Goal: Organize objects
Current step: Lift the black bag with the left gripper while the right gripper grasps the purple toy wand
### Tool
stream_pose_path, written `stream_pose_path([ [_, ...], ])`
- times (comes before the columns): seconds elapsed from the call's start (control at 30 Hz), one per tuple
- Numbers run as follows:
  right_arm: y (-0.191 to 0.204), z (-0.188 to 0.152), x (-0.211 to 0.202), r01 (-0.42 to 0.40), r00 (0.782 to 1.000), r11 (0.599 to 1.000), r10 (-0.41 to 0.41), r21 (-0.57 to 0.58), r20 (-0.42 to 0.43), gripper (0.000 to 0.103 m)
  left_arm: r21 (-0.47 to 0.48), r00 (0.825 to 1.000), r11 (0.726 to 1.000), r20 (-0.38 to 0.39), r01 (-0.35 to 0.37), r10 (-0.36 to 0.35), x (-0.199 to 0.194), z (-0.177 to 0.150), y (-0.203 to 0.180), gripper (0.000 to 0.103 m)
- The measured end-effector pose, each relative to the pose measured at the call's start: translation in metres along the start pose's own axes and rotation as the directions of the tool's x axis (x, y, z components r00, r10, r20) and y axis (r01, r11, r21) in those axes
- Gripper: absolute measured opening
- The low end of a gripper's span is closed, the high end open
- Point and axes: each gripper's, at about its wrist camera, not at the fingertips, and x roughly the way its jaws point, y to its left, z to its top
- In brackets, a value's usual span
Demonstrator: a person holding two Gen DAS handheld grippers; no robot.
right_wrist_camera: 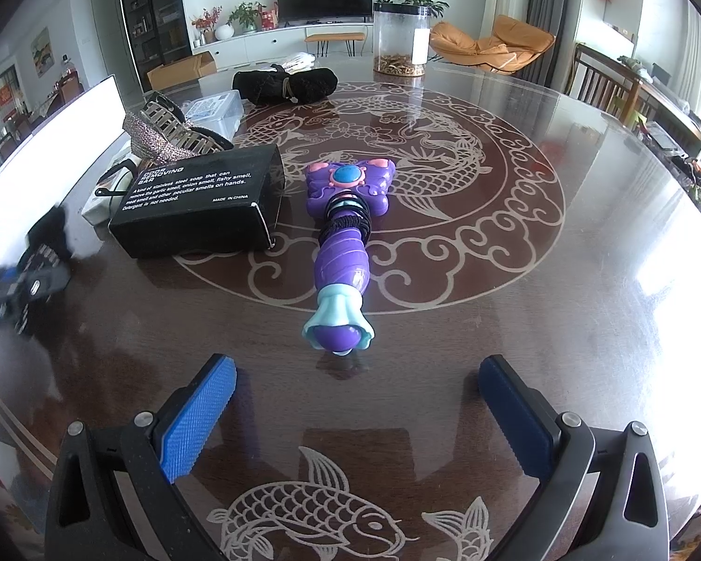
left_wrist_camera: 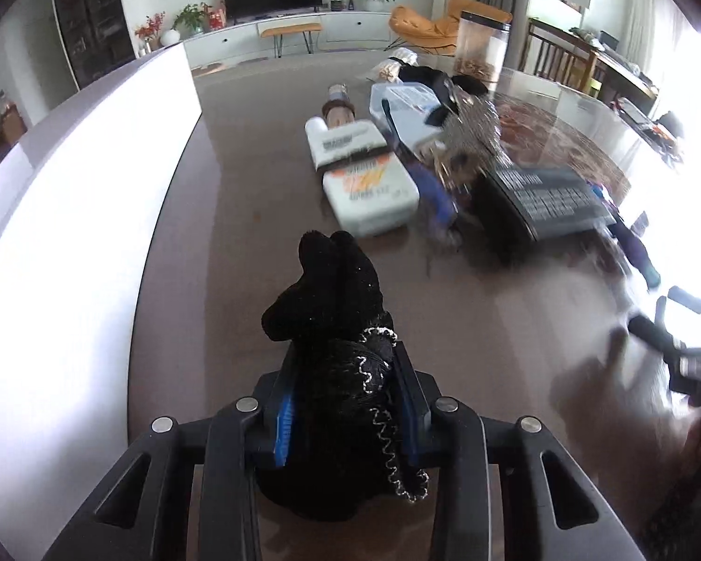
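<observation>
My left gripper (left_wrist_camera: 346, 364) is shut on a black fuzzy cloth item (left_wrist_camera: 332, 299) with a silver coiled cord; the blue pads press its sides, and it hangs over the dark wooden table (left_wrist_camera: 238, 280). In the right wrist view that gripper (right_wrist_camera: 18, 290) is a blur at the left edge. My right gripper (right_wrist_camera: 357, 374) stands open and empty just above the table. A purple toy wand (right_wrist_camera: 343, 252) with a teal collar and black bands around its neck lies right in front of the open fingers, pointing away.
A black box (right_wrist_camera: 201, 201) lies left of the wand, with a glittery sandal (right_wrist_camera: 173, 135), a clear plastic box (right_wrist_camera: 219, 107) and a black rolled cloth (right_wrist_camera: 285, 79) behind it. White pouches (left_wrist_camera: 374, 191) lie mid-table. A clear jar (right_wrist_camera: 402, 37) stands far back. A white panel (left_wrist_camera: 70, 187) borders the left.
</observation>
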Motion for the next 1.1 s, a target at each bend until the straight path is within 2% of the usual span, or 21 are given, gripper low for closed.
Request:
stream_pose_path([
  [0.07, -0.01, 0.004, -0.003, -0.068, 0.998, 0.997, 0.069, 0.04, -0.014, 0.103, 0.017, 1.0, 1.0, 0.001, 0.007, -0.007, -0.008, -0.012, 0.001, 0.035],
  [0.1, -0.02, 0.01, -0.005, -0.119, 0.993, 0.988, 0.121, 0.099, -0.016, 0.103, 0.02, 1.0, 1.0, 0.002, 0.011, -0.011, -0.01, -0.015, 0.002, 0.035],
  [0.17, -0.029, 0.029, -0.007, -0.132, 0.991, 0.982, 0.135, 0.134, -0.014, 0.103, 0.02, 1.0, 1.0, 0.004, 0.015, -0.015, -0.007, -0.014, 0.003, 0.035],
  [0.23, -0.022, 0.05, -0.003, -0.096, 0.995, 0.994, 0.098, 0.055, -0.034, 0.103, 0.015, 1.0, 1.0, 0.002, 0.011, -0.011, -0.005, -0.011, 0.002, 0.035],
  [0.3, -0.005, 0.071, 0.015, -0.078, 0.991, 0.994, 0.069, -0.076, -0.115, 0.101, 0.01, 1.0, 1.0, 0.002, 0.013, -0.013, -0.005, -0.008, 0.002, 0.035],
  [0.33, 0.0, 0.077, 0.024, -0.08, 0.987, 0.991, 0.063, -0.11, -0.148, 0.089, 0.009, 1.0, 1.0, 0.003, 0.017, -0.017, -0.006, -0.008, 0.001, 0.035],
  [0.37, 0.006, 0.083, 0.036, -0.09, 0.98, 0.987, 0.064, -0.136, -0.19, 0.068, 0.007, 1.0, 1.0, 0.005, 0.02, -0.02, -0.005, -0.007, 0.001, 0.035],
  [0.4, 0.008, 0.085, 0.043, -0.105, 0.974, 0.984, 0.072, -0.144, -0.216, 0.055, 0.007, 1.0, 1.0, 0.009, 0.024, -0.024, -0.005, -0.007, 0.0, 0.035],
  [0.43, 0.013, 0.088, 0.044, -0.097, 0.979, 0.98, 0.062, -0.176, -0.196, 0.044, 0.006, 1.0, 1.0, 0.01, 0.028, -0.028, -0.006, -0.009, 0.0, 0.034],
  [0.47, 0.013, 0.088, 0.045, -0.108, 0.979, 0.977, 0.072, -0.185, -0.193, 0.024, 0.0, 0.999, 0.999, 0.011, 0.038, -0.038, -0.008, -0.01, 0.001, 0.034],
  [0.5, 0.013, 0.089, 0.046, -0.107, 0.976, 0.977, 0.068, -0.182, -0.207, 0.021, -0.007, 0.999, 0.999, 0.011, 0.048, -0.048, -0.009, -0.012, 0.001, 0.034],
  [0.53, 0.011, 0.089, 0.044, -0.122, 0.975, 0.978, 0.087, -0.166, -0.205, 0.021, -0.018, 0.997, 0.997, 0.012, 0.071, -0.07, -0.012, -0.013, 0.002, 0.033],
  [0.67, -0.018, 0.075, 0.024, -0.209, 0.963, 0.977, 0.211, 0.027, -0.167, 0.021, -0.021, 0.992, 0.993, 0.027, 0.12, -0.12, -0.025, -0.017, 0.0, 0.033],
  [0.77, -0.046, 0.062, 0.002, -0.295, 0.943, 0.934, 0.319, 0.201, -0.096, 0.021, -0.028, 0.985, 0.986, 0.049, 0.165, -0.163, -0.042, -0.016, -0.003, 0.033],
  [0.83, -0.048, 0.058, -0.013, -0.352, 0.926, 0.902, 0.375, 0.25, -0.051, 0.021, -0.042, 0.978, 0.979, 0.075, 0.197, -0.194, -0.057, -0.013, 0.0, 0.033],
  [0.9, -0.038, 0.063, -0.029, -0.401, 0.909, 0.882, 0.417, 0.247, -0.017, 0.021, -0.055, 0.974, 0.976, 0.099, 0.21, -0.204, -0.069, -0.008, 0.005, 0.033],
  [1.0, -0.011, 0.078, -0.044, -0.444, 0.893, 0.874, 0.45, 0.197, 0.016, 0.021, -0.071, 0.974, 0.978, 0.126, 0.197, -0.187, -0.086, -0.002, 0.02, 0.033],
  [1.07, 0.004, 0.085, -0.047, -0.432, 0.9, 0.89, 0.435, 0.144, 0.009, 0.021, -0.085, 0.975, 0.979, 0.136, 0.187, -0.174, -0.094, -0.001, 0.031, 0.033],
  [1.1, 0.013, 0.084, -0.042, -0.398, 0.916, 0.912, 0.401, 0.102, -0.018, 0.021, -0.093, 0.975, 0.978, 0.139, 0.188, -0.174, -0.097, -0.001, 0.034, 0.033],
])
